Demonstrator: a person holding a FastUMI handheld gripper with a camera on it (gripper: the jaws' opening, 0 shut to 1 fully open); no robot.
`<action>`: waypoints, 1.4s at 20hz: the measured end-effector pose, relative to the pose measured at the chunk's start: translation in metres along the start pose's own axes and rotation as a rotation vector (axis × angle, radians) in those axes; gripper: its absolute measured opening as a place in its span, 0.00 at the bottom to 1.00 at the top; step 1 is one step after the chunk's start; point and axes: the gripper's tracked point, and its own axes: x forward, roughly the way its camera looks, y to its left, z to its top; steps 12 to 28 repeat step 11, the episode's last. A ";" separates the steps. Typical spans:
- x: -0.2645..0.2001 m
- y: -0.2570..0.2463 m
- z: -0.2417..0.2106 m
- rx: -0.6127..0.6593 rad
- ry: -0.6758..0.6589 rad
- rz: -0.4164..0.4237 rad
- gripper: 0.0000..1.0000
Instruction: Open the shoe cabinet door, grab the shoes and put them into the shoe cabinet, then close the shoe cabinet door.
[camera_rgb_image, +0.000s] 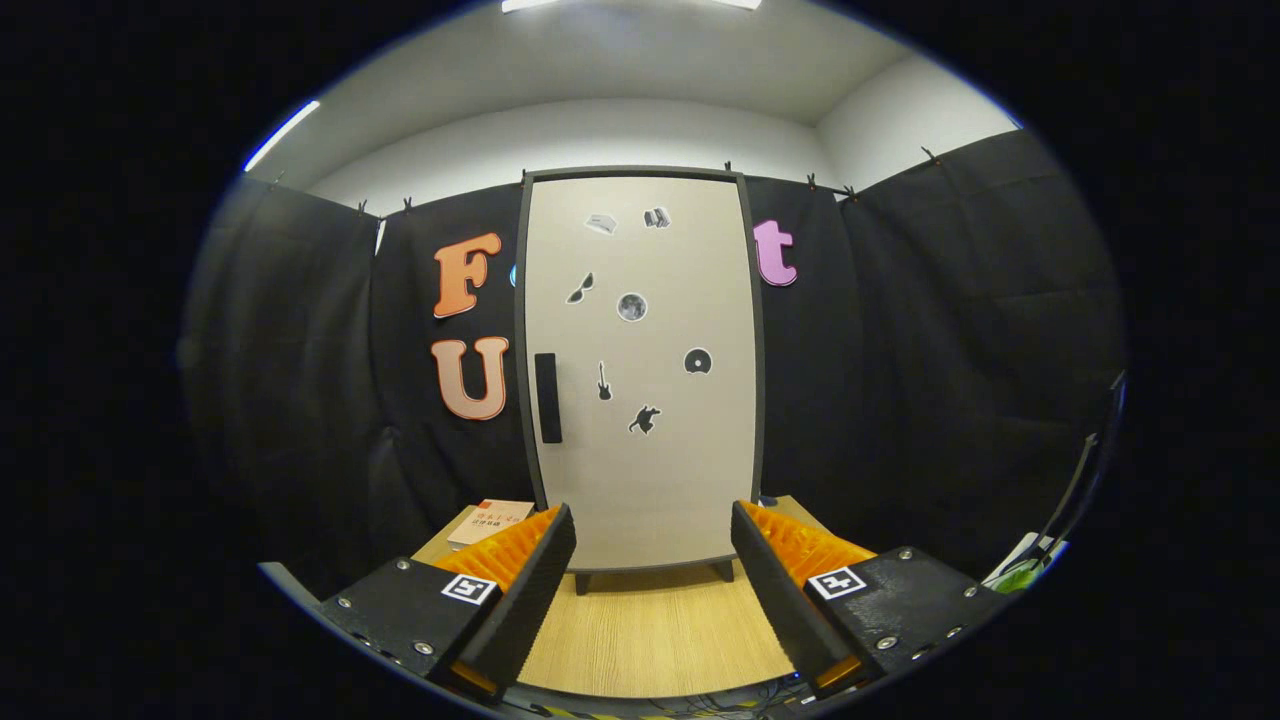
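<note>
Cabinet door (640, 370) beyond wide-apart gripper (652, 550) fingers

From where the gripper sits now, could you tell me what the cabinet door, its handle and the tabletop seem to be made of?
The cabinet door looks like matte beige laminated board: flat, even, no grain, with small stickers on it. Its handle is a dark matte bar, probably plastic or painted metal. The tabletop shows pale wood grain, likely laminate or veneer. The gripper hangs open, jaws apart and holding nothing.

- Gripper (652, 570): two wedge-shaped fingers (530, 585), ribbed inner faces.
- Flat plates behind the fingers, round screws at corners.
- One square black-and-white marker (469, 588) on each plate.
</note>
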 end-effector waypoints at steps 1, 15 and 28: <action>-0.006 0.001 0.003 0.005 -0.005 0.000 0.97; -0.017 -0.006 0.006 0.007 -0.009 -0.009 0.97; -0.017 -0.006 0.006 0.007 -0.009 -0.009 0.97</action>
